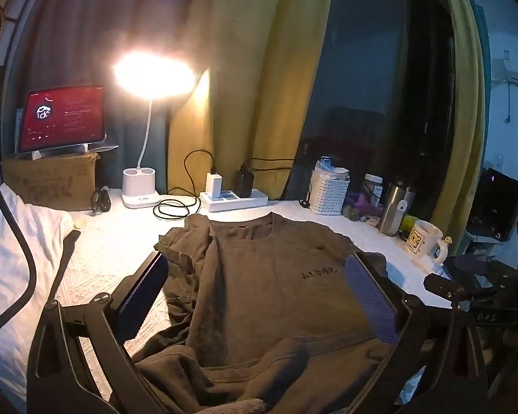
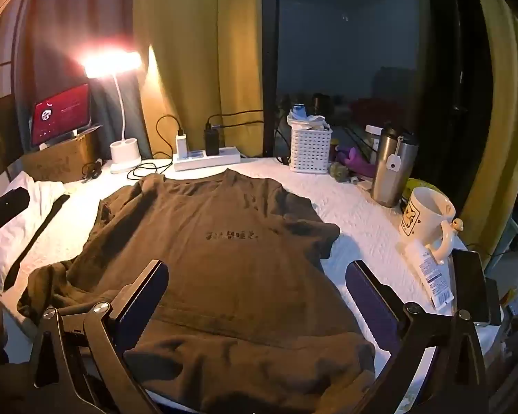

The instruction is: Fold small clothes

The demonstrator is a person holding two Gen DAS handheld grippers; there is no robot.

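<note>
A brown T-shirt (image 1: 259, 276) with dark lettering on its chest lies face up on the white-covered table (image 1: 121, 241), collar toward the far side, its left sleeve and hem rumpled. My left gripper (image 1: 259, 276) hovers over the shirt's near part, open wide, nothing between its fingers. In the right wrist view the same shirt (image 2: 217, 241) spreads across the table (image 2: 362, 214). My right gripper (image 2: 255, 279) hangs above the shirt's lower half, open wide and empty. The tip of the other gripper (image 2: 7, 203) shows at the far left.
Along the back stand a lit desk lamp (image 1: 141, 186), a tablet (image 1: 62, 117) on a cardboard box, a power strip (image 1: 234, 200) with chargers and a white basket (image 1: 328, 189). A steel flask (image 2: 393, 169), a mug (image 2: 424, 220), a tube and a phone (image 2: 469, 283) crowd the right edge. White cloth (image 1: 13, 241) lies left.
</note>
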